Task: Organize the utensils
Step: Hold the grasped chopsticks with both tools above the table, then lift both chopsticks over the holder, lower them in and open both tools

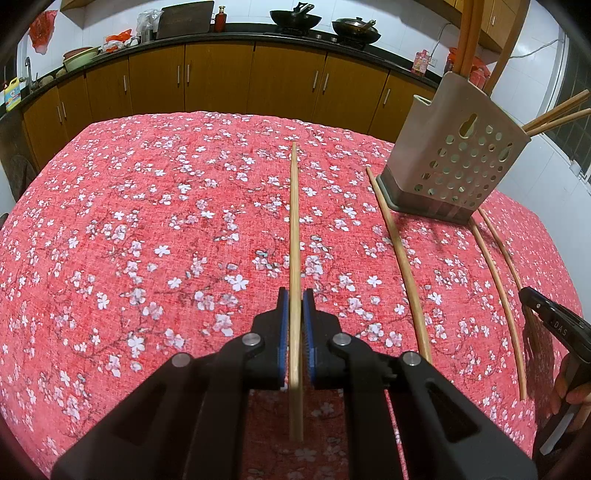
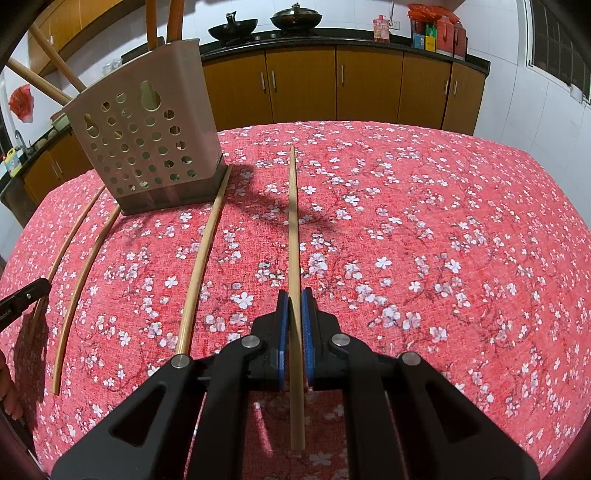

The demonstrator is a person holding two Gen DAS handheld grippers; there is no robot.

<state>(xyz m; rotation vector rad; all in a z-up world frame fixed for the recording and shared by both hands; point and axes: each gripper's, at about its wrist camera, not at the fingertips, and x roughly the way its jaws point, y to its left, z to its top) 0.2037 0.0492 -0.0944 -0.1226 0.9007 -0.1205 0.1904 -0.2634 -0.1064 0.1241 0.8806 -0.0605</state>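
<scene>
Left wrist view: the left claw is closed on a chopstick, its blue pads against the shaft near the thick end. The stick runs straight ahead over the desk, which is covered in red cloth printed with white blossoms. Whether the stick's far tip touches the cloth cannot be told. To the right, one loose stick lies with its tip just beside the holder, and two more loose sticks start at the holder's near corner. Only this view shows the right claw from outside, at the right edge over the outermost stick; the letters "DAS" are legible on its body. Right wrist view: the left claw enters at the left edge with lettering too small to read, over the outermost of two curved sticks. The holder stands upper left, and a third stick lies with its tip touching the holder's base. At centre the right claw is clamped on its own chopstick, which points forward over the desk. Only this view shows the bare right half of the cloth. The holder is a beige plastic box on a dark base, its face pierced with round holes and two keyhole slots, and wooden handles rise from it. All the sticks are plain pale wood and taper toward the far end. Labels on the bottles behind are unreadable.
</scene>
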